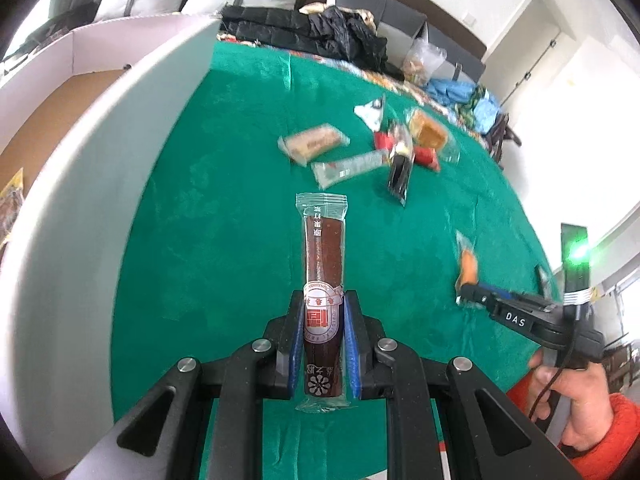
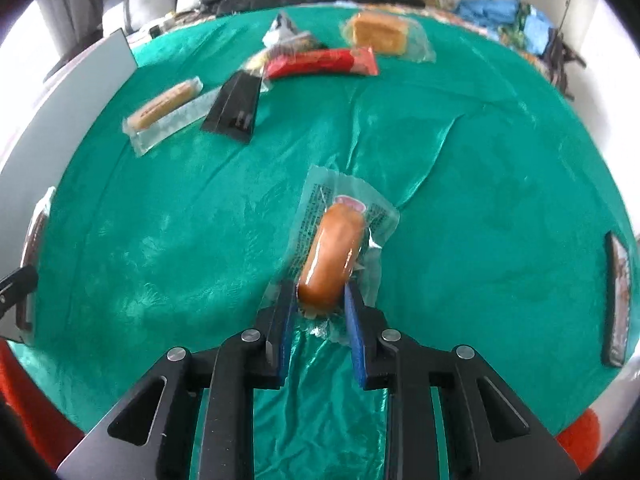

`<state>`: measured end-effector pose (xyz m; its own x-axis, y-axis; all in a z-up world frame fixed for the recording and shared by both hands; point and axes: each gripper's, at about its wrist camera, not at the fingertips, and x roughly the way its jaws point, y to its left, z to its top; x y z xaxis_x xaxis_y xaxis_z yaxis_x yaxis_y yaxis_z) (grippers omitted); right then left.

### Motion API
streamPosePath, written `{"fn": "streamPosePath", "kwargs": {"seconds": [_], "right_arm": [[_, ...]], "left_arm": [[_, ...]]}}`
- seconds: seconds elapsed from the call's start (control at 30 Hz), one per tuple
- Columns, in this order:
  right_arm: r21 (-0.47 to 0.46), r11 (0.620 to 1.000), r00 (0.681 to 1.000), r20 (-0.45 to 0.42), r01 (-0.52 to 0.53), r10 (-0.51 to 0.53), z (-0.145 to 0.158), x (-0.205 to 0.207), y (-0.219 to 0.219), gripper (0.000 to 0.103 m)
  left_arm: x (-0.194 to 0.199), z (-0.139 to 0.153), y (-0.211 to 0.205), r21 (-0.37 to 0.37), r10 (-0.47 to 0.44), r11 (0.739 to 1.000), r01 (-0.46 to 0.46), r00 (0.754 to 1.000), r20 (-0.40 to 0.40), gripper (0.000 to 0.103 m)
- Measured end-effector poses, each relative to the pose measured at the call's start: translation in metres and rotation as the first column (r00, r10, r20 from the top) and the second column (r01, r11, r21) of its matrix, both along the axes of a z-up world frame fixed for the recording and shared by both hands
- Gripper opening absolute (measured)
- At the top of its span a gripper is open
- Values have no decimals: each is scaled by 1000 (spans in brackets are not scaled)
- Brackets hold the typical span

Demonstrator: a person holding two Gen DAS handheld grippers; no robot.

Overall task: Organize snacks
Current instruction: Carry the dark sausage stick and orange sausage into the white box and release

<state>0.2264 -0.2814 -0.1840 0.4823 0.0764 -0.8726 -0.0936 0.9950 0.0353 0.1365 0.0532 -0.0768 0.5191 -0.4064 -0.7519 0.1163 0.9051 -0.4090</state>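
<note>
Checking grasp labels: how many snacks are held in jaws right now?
2: a bar in the left gripper, a sausage in the right gripper. The rest lie on the cloth.

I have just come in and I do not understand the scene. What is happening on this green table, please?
A person is sorting wrapped snacks with a gripper in each hand. The left gripper is shut on a long dark red fruit bar. The right gripper is clamped on a wrapped sausage. More snack packets lie loose on the green cloth, and a white box wall stands at the left.
</note>
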Motion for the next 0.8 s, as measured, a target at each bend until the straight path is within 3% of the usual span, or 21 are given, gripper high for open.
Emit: {"fn": "streamPosePath", "kwargs": {"seconds": [0.17, 0.2, 0.23, 0.27, 0.47, 0.67, 0.8], "right_arm": [[133, 990, 999, -3, 51, -51, 15, 4, -19, 23], [148, 988, 999, 5, 48, -49, 22, 5, -19, 19], [168, 985, 999, 18, 38, -41, 31, 5, -17, 6], [187, 982, 999, 31, 23, -30, 39, 5, -14, 4], [205, 976, 993, 102, -77, 56, 79, 14, 17, 4], [376, 927, 1000, 20, 9, -17, 77, 29, -18, 9], [356, 929, 992, -100, 103, -71, 57, 36, -48, 19]], "left_arm": [[-1, 33, 30, -65, 49, 997, -46, 998, 47, 18], [-1, 39, 38, -72, 61, 996, -57, 997, 55, 18], [-1, 45, 46, -78, 73, 995, -68, 995, 65, 18], [-1, 52, 57, -81, 89, 993, -82, 993, 76, 18], [-3, 75, 121, -63, 195, 980, -189, 975, 110, 18], [-23, 80, 162, -70, 264, 964, -257, 956, 125, 18], [-31, 79, 170, -67, 272, 962, -265, 953, 132, 18]]}}
